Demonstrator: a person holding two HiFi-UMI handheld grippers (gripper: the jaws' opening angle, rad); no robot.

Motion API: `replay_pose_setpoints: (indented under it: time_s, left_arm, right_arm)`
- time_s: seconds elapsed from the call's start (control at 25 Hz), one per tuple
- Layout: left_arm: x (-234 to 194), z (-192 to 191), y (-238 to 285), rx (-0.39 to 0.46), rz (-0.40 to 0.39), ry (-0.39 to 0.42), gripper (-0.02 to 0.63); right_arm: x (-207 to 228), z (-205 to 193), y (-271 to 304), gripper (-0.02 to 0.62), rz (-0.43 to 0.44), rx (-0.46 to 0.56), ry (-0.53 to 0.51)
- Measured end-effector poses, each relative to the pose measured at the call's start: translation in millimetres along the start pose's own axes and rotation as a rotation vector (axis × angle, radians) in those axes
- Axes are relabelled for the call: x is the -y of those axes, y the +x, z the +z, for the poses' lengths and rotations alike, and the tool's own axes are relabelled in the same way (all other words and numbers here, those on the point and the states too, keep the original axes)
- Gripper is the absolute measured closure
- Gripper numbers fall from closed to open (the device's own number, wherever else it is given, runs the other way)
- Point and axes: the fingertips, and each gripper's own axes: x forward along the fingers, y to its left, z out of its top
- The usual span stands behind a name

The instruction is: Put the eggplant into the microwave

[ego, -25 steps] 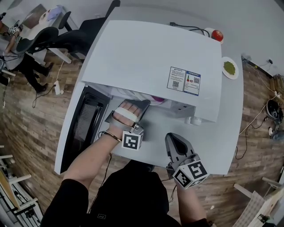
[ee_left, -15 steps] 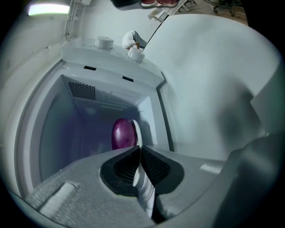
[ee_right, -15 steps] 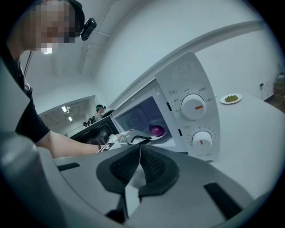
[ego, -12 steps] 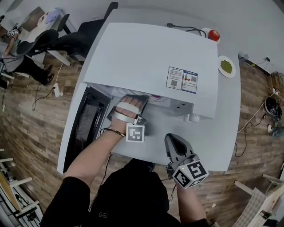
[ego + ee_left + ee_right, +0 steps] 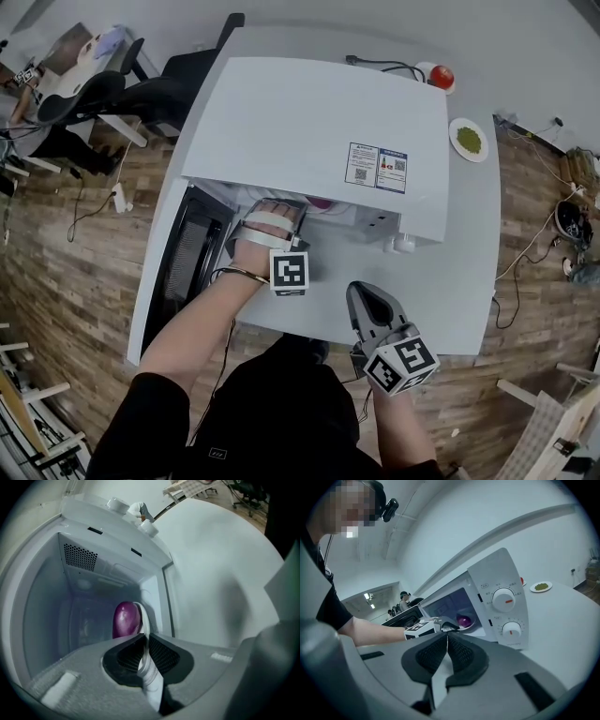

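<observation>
The eggplant [image 5: 125, 619] sits inside the microwave [image 5: 96, 543], dead ahead of my empty, clenched left fingers [image 5: 126, 652]; my right fingers [image 5: 461, 656], also clenched, hang farther out.

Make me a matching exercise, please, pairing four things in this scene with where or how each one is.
Things:
1 eggplant
2 microwave door
3 plate of green food
4 right gripper

Places or states:
A swung open
B fingers together, nothing between them
C on the table, apart from the microwave
D inside the microwave

Pairs: 1-D; 2-A; 3-C; 4-B
</observation>
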Motion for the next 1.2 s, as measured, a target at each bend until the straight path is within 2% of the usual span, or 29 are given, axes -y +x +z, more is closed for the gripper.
replay_pose_setpoints:
  time_s: [0.16, 0.28, 0.56, 0.72, 0.88, 1.2]
  left_arm:
    - [2, 0, -3, -0.001, -0.018, 0.004, 0.584]
    - [4, -2, -5, -0.004, -0.029, -0.003, 0.559]
    - [-2, 16, -15, 0.062, 0.030, 0.009, 0.557]
    - [4, 28, -12, 0.098, -0.019, -0.040, 0.580]
    - [-3, 26, -7, 0.071, 0.010, -0.001, 0.580]
    - [-11, 18, 2, 0.052, 0.014, -0.020, 0.580]
  right_arm:
    - [-2, 2, -2, 0.578, 0.003, 0.004, -0.005]
    - [-2, 3, -2, 0.578, -0.007, -0.001, -0.002]
    - [-6, 3, -3, 0.578, -0.014, -0.007, -0.002]
    - [-4, 5, -5, 0.578, -0.022, -0.009, -0.003]
    - [1, 6, -8, 0.578, -0.036, -0.008, 0.000]
    - [3, 9, -4, 0.578, -0.039, -0.010, 0.001]
